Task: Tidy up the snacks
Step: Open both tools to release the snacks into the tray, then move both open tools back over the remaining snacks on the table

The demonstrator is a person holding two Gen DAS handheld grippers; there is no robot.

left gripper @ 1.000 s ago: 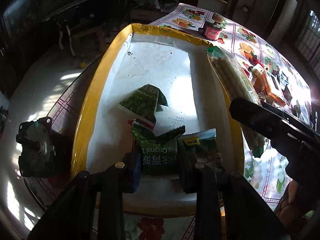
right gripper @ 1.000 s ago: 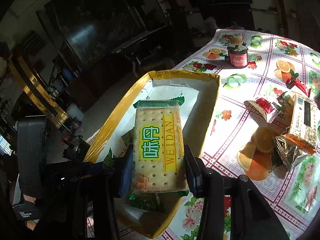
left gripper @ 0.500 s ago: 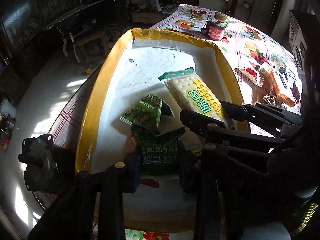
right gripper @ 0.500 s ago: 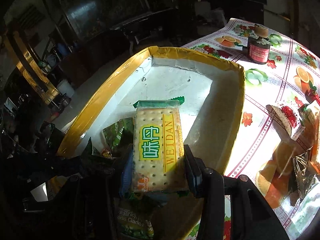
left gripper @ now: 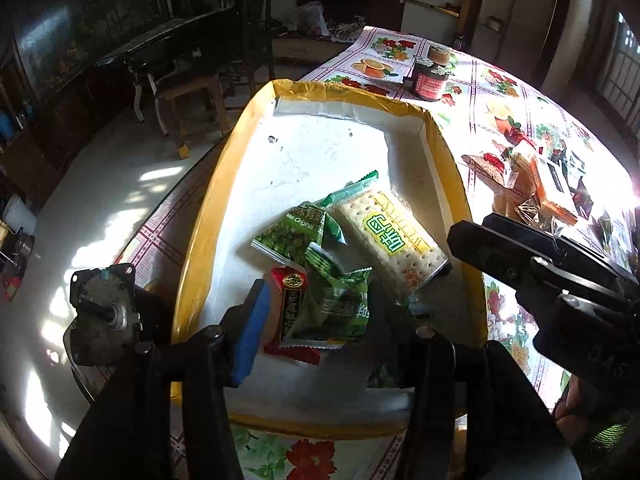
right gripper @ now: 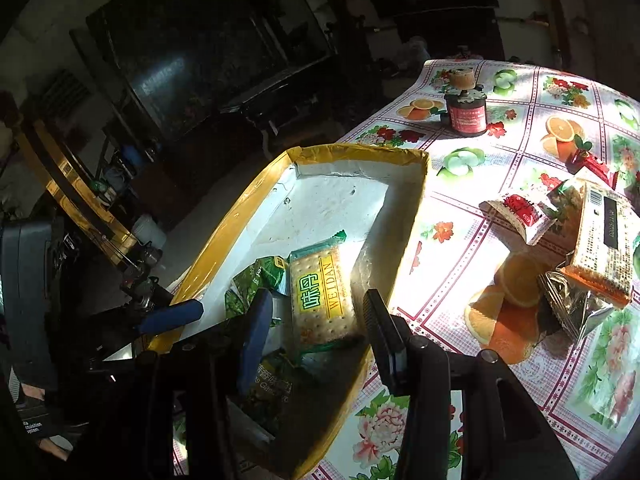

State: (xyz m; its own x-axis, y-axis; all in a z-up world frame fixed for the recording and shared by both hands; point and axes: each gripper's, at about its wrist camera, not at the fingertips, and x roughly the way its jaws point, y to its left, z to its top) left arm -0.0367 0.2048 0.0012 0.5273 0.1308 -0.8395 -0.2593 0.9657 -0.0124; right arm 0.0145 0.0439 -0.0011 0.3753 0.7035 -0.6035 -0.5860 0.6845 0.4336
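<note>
A yellow-rimmed white box point(left gripper: 208, 216) point(right gripper: 412, 216) stands on the flowered tablecloth. In it lie a WEIDAN cracker pack point(left gripper: 390, 242) point(right gripper: 322, 300), green pea packets point(left gripper: 292, 234) point(right gripper: 260, 276) and a red packet point(left gripper: 290, 304). My left gripper point(left gripper: 316, 324) is open over the box's near end, jaws either side of a green packet point(left gripper: 336, 312) and the red one. My right gripper point(right gripper: 316, 328) is open just above the cracker pack, which lies loose in the box. The right gripper also shows in the left wrist view point(left gripper: 540, 256).
More snacks lie on the table right of the box: a cracker pack point(right gripper: 604, 248), a red-labelled packet point(right gripper: 520, 212), a silver wrapper point(right gripper: 572, 308) and a red candy point(right gripper: 592, 166). A dark jar point(right gripper: 466, 110) stands at the far end. Floor and dark furniture lie left.
My right gripper opened and let go of the cracker pack, which now lies in the box. My left gripper opened too, with the green packet lying between its jaws.
</note>
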